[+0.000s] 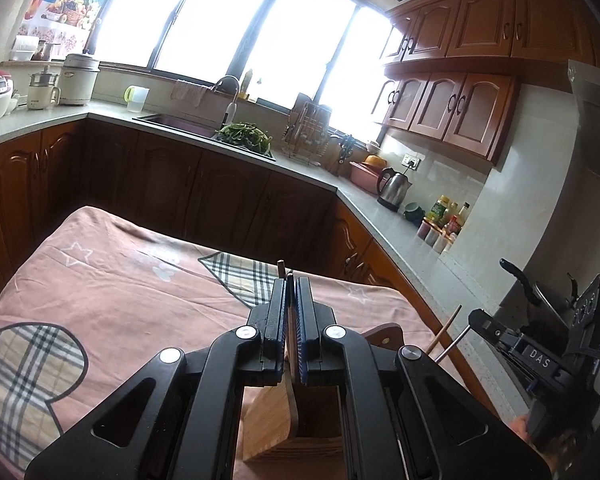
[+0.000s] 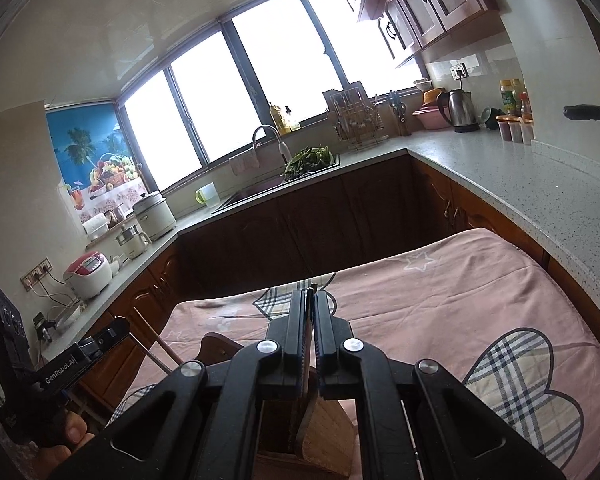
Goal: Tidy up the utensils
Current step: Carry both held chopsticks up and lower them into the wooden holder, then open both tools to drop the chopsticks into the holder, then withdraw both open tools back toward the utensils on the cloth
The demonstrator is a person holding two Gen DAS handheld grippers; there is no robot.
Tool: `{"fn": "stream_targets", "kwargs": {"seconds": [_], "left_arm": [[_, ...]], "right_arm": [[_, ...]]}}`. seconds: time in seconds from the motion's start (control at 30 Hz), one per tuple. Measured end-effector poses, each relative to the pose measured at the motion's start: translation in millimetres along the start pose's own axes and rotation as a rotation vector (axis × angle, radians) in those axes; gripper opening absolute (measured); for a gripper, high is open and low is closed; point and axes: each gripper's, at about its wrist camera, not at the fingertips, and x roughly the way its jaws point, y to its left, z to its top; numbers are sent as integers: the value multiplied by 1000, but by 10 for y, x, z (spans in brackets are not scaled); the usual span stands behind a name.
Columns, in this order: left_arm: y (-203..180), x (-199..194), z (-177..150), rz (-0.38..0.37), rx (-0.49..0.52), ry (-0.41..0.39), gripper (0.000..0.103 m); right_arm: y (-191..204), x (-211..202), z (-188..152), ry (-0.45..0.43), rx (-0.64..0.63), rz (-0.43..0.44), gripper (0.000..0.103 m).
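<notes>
In the left wrist view my left gripper (image 1: 291, 280) is shut on a slim utensil handle (image 1: 289, 308) that runs down between the jaws into a wooden utensil holder (image 1: 276, 424) right below. In the right wrist view my right gripper (image 2: 310, 294) is shut on a similar slim utensil handle (image 2: 309, 320) that reaches down into the wooden holder (image 2: 328, 428) beneath it. The right gripper also shows in the left wrist view (image 1: 540, 344) at the right, with a chopstick (image 1: 444, 334) and a metal rod beside it. The left gripper shows in the right wrist view (image 2: 72, 356) at the left.
The holder stands on a table under a pink cloth (image 1: 120, 280) with plaid shapes. Grey countertops (image 2: 520, 184) wrap around behind, with a sink (image 1: 180, 124), greens, a dish rack (image 1: 312, 128), a kettle (image 1: 394, 186), bottles and rice cookers (image 2: 88, 272).
</notes>
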Motion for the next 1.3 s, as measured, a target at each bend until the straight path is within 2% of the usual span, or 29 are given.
{"fn": "stream_targets", "kwargs": {"seconds": [0.4,0.5,0.53,0.57,0.6,0.63,0.7,0.77,0.83,0.9,1.03,1.3], "left_arm": [[6,-14,42,-13,1,22,4],[17,-21,50,-9,-3,26,14],[20,-32,49,-6,-4,26,24],[30,-49,47,-1,-6,23,41],[38,-74,42,5,-9,17,49],[50,-105,34,11,-12,9,57],[57,-155,13,19,-8,7,60],[71,-197,-19,29,-8,17,72],[88,-258,-65,35,-9,22,74],[109,-318,-113,50,-7,33,77],[119,-461,-218,86,0,46,86],[46,-788,-381,126,47,60,92]], "right_arm": [[-29,42,-2,24,30,12,9],[-34,33,3,27,39,14,13],[-47,30,12,27,45,15,21],[-56,19,14,25,52,21,29],[-63,0,16,19,59,32,53],[-62,-26,12,10,63,41,71],[-58,-79,12,-2,63,50,73],[-63,-115,6,0,70,62,76],[-73,-153,-7,1,76,70,82],[-68,-196,-34,4,73,73,83],[-62,-298,-120,15,77,82,92],[-25,-586,-265,31,73,91,95]]}}
